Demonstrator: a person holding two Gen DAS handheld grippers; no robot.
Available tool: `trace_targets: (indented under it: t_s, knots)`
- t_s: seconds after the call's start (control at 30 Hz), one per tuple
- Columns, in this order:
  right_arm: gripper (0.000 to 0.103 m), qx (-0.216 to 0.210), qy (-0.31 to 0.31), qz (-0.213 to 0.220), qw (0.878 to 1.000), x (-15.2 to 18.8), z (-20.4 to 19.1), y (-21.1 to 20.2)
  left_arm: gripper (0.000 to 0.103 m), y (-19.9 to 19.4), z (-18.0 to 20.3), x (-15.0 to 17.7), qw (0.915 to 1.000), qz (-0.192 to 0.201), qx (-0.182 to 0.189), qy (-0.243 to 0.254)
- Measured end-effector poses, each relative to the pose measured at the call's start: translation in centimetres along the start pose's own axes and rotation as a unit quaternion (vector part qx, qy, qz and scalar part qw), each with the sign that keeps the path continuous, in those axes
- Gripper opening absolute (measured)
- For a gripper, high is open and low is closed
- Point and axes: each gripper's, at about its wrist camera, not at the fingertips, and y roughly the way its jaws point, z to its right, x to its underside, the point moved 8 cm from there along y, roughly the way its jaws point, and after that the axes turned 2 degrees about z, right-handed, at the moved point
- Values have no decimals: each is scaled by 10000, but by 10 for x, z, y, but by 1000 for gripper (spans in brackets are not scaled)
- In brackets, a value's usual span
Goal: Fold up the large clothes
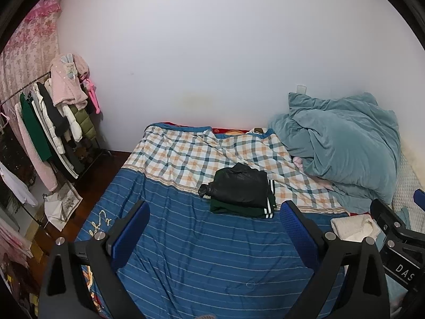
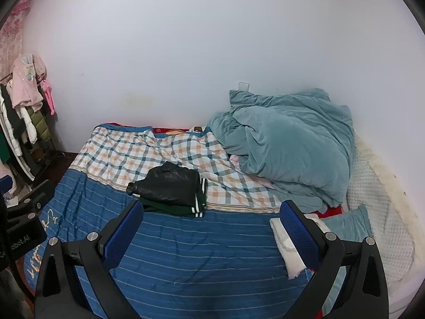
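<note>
- A folded black jacket (image 1: pixel 240 184) lies on top of a folded dark green garment (image 1: pixel 243 207) with white stripes at its edge; the pile sits mid-bed, where the checked part of the bed cover (image 1: pixel 186 156) meets the blue striped part (image 1: pixel 199 252).
- The left gripper (image 1: pixel 215 235) hangs over the blue stripes at 6 o'clock from the pile, fingers (image 1: pixel 131 231) spread wide and holding nothing.
- The right gripper (image 2: pixel 212 235) hovers beside it, at about 5 o'clock from the pile, fingers (image 2: pixel 298 235) likewise released and empty; neither touches the clothes.
- A folded white fluffy cloth (image 2: pixel 288 247) rests on the bed at 4 o'clock from the pile, partly behind a right finger.
- A heaped teal duvet (image 1: pixel 345 146) fills the bed's corner at 2 o'clock, against the white wall (image 1: pixel 212 53).
- A small teal pillow (image 2: pixel 348 224) lies just beside the white cloth.
- A clothes rack (image 1: pixel 53 122) hung with coats stands off the bed at 10 o'clock, before a pink floral curtain (image 1: pixel 29 53).
</note>
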Motion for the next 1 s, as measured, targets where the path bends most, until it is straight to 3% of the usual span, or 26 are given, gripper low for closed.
trace_targets:
  t_s: [1.0]
  knots:
    - [103, -88, 234, -13, 9997, 7, 8, -3, 100, 0, -3, -1, 10000, -1, 13, 35]
